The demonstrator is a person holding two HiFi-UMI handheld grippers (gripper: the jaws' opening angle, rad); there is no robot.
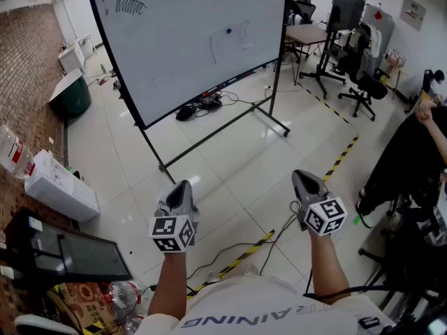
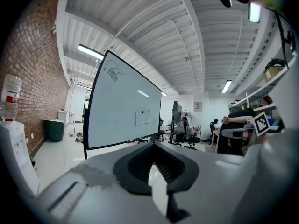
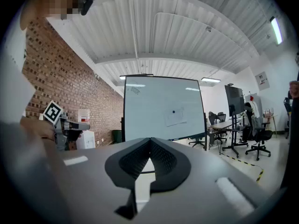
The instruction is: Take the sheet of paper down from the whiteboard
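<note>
A white sheet of paper [image 1: 232,39] hangs on the whiteboard [image 1: 174,54], pinned by a small blue magnet [image 1: 228,30]. The same sheet of paper [image 2: 143,117] shows in the left gripper view, and the sheet of paper [image 3: 176,117] in the right gripper view. Both grippers are held out level, far short of the board. My left gripper [image 1: 183,188] is shut with nothing in it. My right gripper [image 1: 302,176] is shut and empty too.
The whiteboard stands on a wheeled black frame [image 1: 209,135] over a tiled floor with cables [image 1: 202,105]. A water dispenser [image 1: 59,187] and a green bin [image 1: 70,95] line the brick wall at left. Office chairs [image 1: 363,82], a desk [image 1: 307,33] and a person [image 1: 429,128] are at right.
</note>
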